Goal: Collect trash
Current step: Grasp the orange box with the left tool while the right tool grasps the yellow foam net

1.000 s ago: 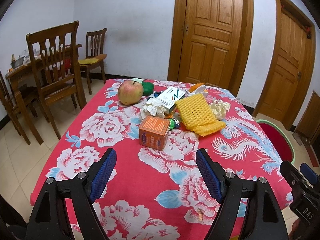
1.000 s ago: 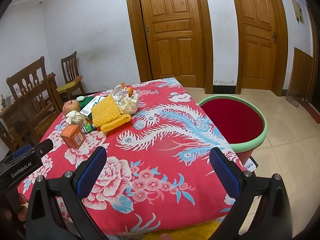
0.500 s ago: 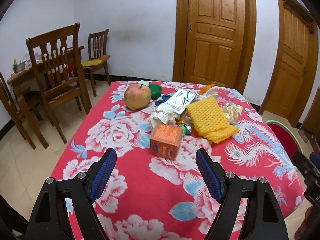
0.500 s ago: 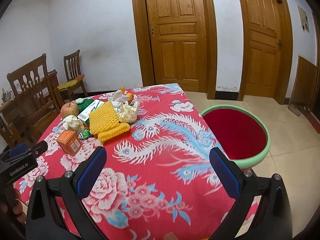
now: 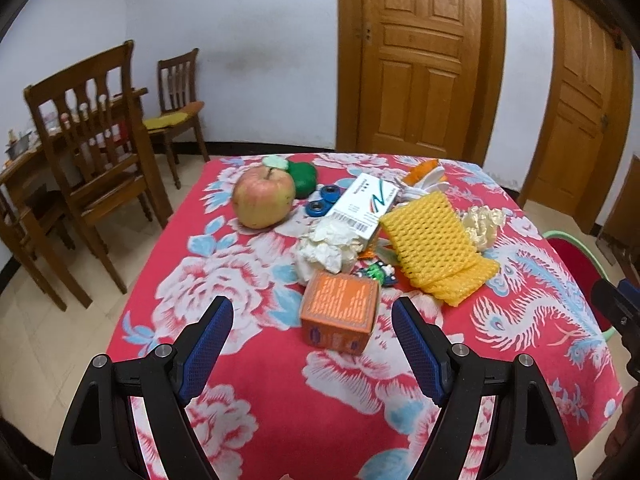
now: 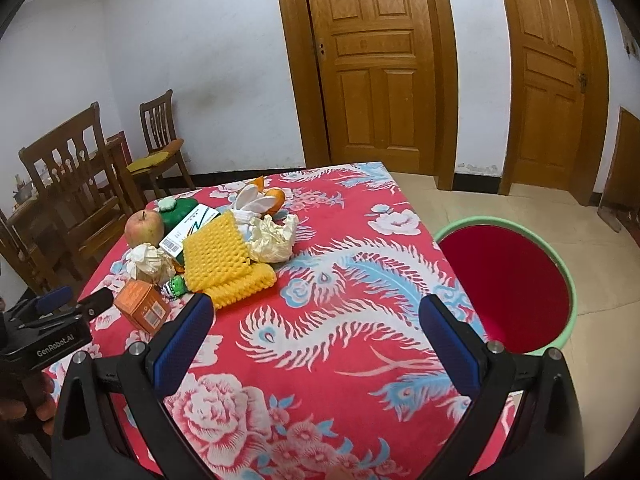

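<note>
The left claw [image 5: 308, 336], jaws spread wide and empty, faces a small orange box [image 5: 339, 318] near the bench's [image 5: 248, 280] front-left, likely light, stiff cardboard, best pinched across its flat sides.

1. You get even, soft indoor light with faint shadows.
2. Fisheye bends the doors [image 5: 420, 60] and darkens the corners.
3. The left view is slightly blurred.
</note>
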The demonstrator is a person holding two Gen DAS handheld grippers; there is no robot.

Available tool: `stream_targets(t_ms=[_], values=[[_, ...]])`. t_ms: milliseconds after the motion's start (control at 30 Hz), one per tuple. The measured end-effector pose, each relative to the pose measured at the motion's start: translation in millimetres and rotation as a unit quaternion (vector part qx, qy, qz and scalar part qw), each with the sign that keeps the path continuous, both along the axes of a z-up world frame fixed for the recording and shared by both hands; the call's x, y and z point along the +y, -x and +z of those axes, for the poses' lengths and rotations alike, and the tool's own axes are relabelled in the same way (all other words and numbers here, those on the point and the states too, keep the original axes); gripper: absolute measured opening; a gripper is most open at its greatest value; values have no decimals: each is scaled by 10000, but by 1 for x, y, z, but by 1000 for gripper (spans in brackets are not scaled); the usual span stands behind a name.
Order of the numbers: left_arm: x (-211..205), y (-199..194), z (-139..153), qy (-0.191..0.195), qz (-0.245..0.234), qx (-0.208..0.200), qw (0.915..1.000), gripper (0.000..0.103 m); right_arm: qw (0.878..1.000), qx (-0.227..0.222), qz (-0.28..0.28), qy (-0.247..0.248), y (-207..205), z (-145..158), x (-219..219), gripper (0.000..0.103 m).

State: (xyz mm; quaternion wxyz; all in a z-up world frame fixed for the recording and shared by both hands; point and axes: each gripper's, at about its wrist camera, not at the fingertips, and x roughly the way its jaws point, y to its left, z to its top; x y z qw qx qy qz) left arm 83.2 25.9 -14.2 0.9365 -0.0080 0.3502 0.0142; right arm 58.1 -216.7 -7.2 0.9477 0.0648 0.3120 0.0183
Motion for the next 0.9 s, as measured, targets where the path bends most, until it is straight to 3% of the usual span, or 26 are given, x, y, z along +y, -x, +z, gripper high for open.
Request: stream_targets(t_ms=[200, 533, 667, 767, 833, 900], values=[[-2, -16, -7, -5, -205, 131, 9997, 82, 9997, 164, -67, -151, -9, -6, 0, 102], [-7, -36, -31, -150, -649, 358, 9971, 82, 9981, 522, -310, 68, -31, -18, 12, 102], [-2, -39, -35, -26, -730, 406, 9965, 80, 9968, 701, -349, 132, -45, -26, 21, 102], [0, -40, -39, 140, -878, 516, 9947, 71, 9961, 817, -296, 175, -56, -33, 30, 102], [1, -40, -43, 334, -1021, 601, 9924, 58, 9958, 864, -235, 161, -62, -35, 36, 102], [2, -39, -45, 462, -1129, 622, 9906, 54, 9956, 916, -139, 125, -69, -38, 43, 102]])
